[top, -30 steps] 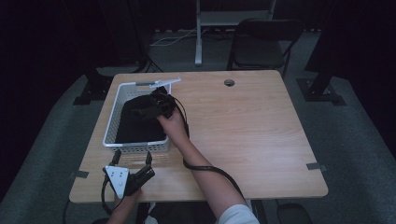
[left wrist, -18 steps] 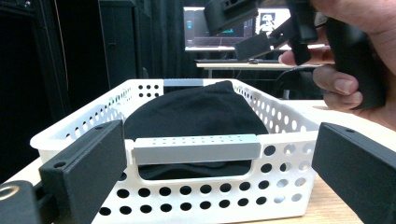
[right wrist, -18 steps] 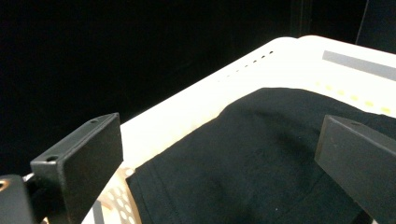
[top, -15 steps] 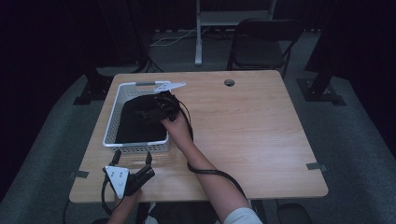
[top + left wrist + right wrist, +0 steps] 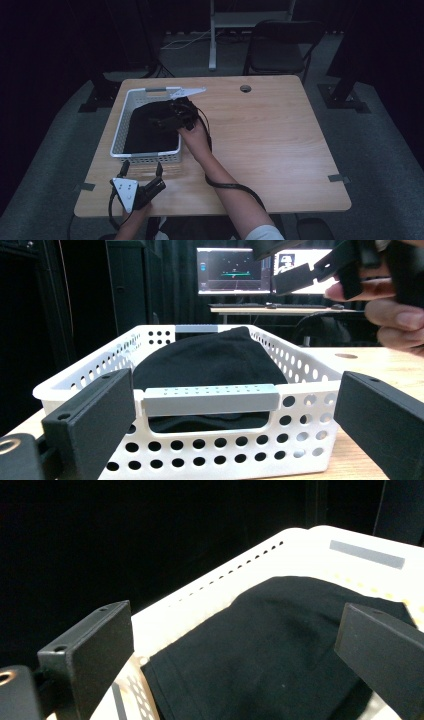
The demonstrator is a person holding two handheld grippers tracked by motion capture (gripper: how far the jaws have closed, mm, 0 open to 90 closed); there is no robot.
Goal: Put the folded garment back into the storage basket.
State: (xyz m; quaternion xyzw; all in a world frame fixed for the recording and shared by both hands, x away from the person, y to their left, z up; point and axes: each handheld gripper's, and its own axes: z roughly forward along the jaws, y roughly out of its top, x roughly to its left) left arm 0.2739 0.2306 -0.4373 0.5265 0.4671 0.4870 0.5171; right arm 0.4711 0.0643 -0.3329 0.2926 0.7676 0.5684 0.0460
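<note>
A white perforated basket [image 5: 119,127] stands on the left part of the wooden table [image 5: 280,145] with a black cloth [image 5: 147,132] heaped in it. My right gripper [image 5: 167,120] hovers over the basket's right side, open, its jaws spread wide above the cloth [image 5: 270,645] and touching nothing. My left gripper [image 5: 142,169] rests near the table's front edge, just short of the basket's near wall [image 5: 225,455], open and empty. The cloth [image 5: 210,360] rises above the grey handle bar. The right hand with its gripper [image 5: 320,270] hangs at the upper right of the left gripper view.
A black chair [image 5: 282,50] stands beyond the table's far edge. There is a round cable hole [image 5: 245,88] near the far edge, and tape marks [image 5: 340,178] on the table's sides. Lit monitors [image 5: 232,270] glow on a desk behind the basket.
The right hand has shifted slightly to the right and toward the person over the basket. The left gripper has stayed put.
</note>
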